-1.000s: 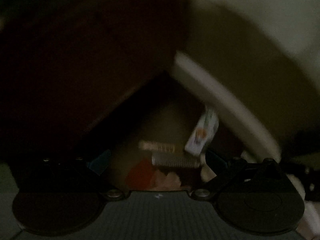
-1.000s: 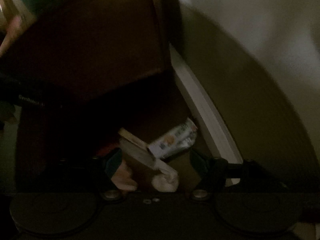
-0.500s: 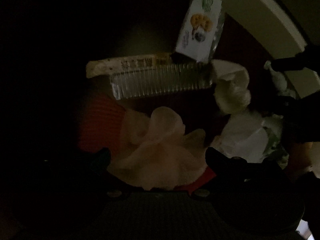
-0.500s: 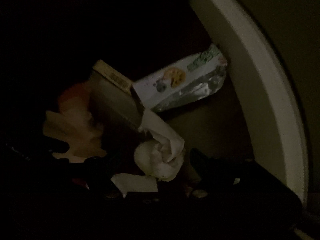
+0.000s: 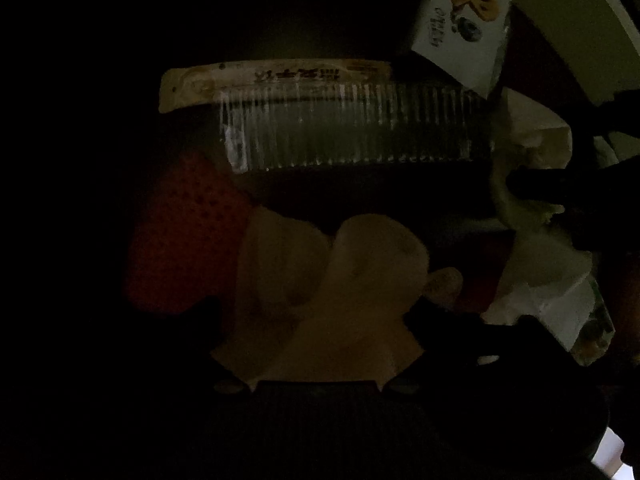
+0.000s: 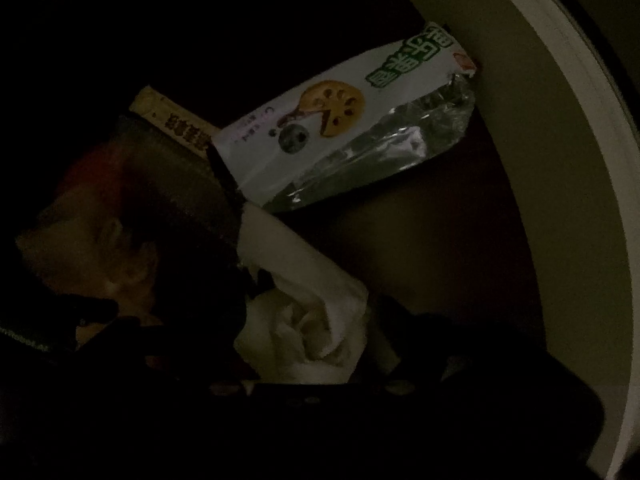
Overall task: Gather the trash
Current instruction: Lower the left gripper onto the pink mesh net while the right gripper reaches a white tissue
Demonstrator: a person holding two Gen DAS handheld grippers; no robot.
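Trash lies in a dim heap on a dark floor beside a pale baseboard. Seen from the left wrist, the left gripper (image 5: 316,320) points down over a crumpled peach-coloured tissue (image 5: 320,292), which sits between its two dark fingers (image 5: 444,328); the jaws have just been closing in, yet the frame is too dark to say whether the pads press on the tissue, so I cannot tell if it is gripped. To the left of the tissue and touching it lies a red dotted wrapper (image 5: 180,236). Farther off, a clear ribbed plastic tray (image 5: 352,128) lies crosswise with a cream printed paper strip (image 5: 272,80) along its far edge. At the far right a white snack packet (image 5: 464,20) with a lotus-root picture rests on the tray's right end, near the baseboard (image 5: 592,28). White crumpled paper (image 5: 536,248) lies at the right, with the other gripper's dark fingers reaching over it. Seen from the right wrist, the right gripper (image 6: 308,344) stands over a white crumpled tissue (image 6: 308,332), which lies between its fingers; these jaws too have just been narrowing but look wide apart, not clamped. Beyond, the snack packet (image 6: 332,132) lies slanted, its silver inner side turned up, its far end touching the baseboard (image 6: 560,160). The paper strip (image 6: 172,124) pokes out at its left, and the peach tissue (image 6: 92,252) shows dimly at the near left.
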